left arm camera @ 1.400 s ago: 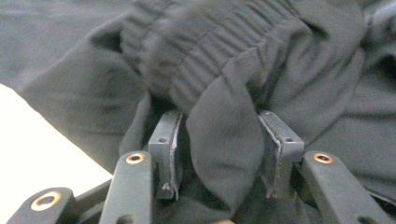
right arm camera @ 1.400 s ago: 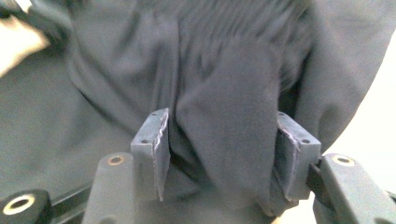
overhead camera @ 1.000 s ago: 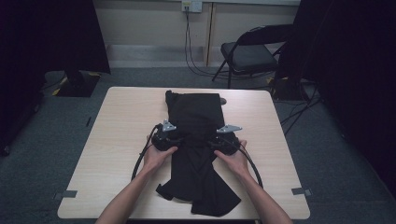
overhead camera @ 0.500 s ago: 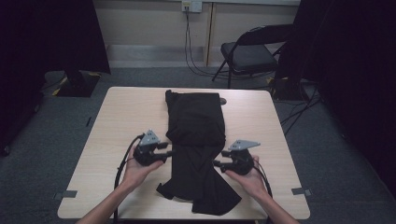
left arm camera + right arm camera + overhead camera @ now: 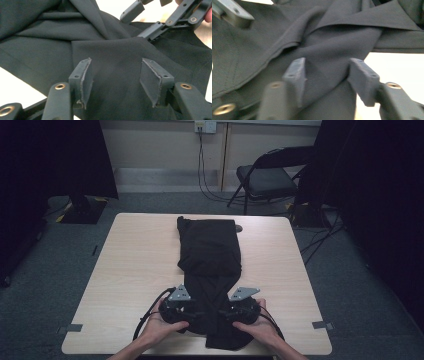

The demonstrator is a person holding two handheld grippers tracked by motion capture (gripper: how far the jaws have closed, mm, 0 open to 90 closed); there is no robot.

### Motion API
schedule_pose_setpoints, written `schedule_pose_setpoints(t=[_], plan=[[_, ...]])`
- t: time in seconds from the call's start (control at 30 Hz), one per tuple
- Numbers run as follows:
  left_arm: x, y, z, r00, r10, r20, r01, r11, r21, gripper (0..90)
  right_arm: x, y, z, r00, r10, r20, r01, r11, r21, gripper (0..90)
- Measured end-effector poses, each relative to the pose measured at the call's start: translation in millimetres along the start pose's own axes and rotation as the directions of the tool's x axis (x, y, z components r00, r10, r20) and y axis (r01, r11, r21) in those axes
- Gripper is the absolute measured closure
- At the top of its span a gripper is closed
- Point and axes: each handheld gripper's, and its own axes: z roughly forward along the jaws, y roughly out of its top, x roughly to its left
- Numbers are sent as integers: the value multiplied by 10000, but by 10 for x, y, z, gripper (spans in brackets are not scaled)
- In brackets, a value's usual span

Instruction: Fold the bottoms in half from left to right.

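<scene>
Both grippers meet at the near end of the long black fabric garment (image 5: pixel 212 270) lying along the pale wooden bench (image 5: pixel 125 270).
Left gripper (image 5: pixel 115 82): jaws spread, just opened wider, cloth between them unpinched. Right gripper (image 5: pixel 327 80): jaws closing around a fold; contact blurred. The bench edge cuts off the garment's near hem.

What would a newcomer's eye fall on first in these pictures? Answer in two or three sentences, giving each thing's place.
First, the black trousers lying lengthwise down the middle of the pale wooden table. Next, the left gripper and right gripper at the near end, facing each other across the cloth with jaws apart. Behind the table stands a folding chair.
</scene>
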Motion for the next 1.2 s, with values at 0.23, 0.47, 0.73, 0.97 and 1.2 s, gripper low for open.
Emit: schedule_pose_setpoints(t=[0.23, 0.47, 0.73, 0.97, 1.2], plan=[[-276, 25, -125, 9969, 448, 645, -435, 9988, -222, 421, 5, 52, -27, 9999, 55, -161, -58, 9998, -203, 881], [-339, -45, -24, 9947, 706, 748, -736, 9966, 379, 400, -179, 372, -427, 9929, 1060, -542, -1148, 9732, -1995, 881], [-353, -99, 155, 9904, 988, 962, -1067, 9911, 801, 386, -317, 950, -284, 9887, 1302, -748, -1463, 9472, -2852, 876], [-462, -99, 204, 9783, 1298, 1613, -1415, 9879, 635, 391, -306, 1257, 238, 9785, 1676, -1202, -1932, 9488, -2498, 776], [-296, 7, -61, 9857, 830, 1463, -794, 9964, -302, 512, -240, 990, 223, 9810, 1858, -556, -1931, 9625, -1905, 451]])
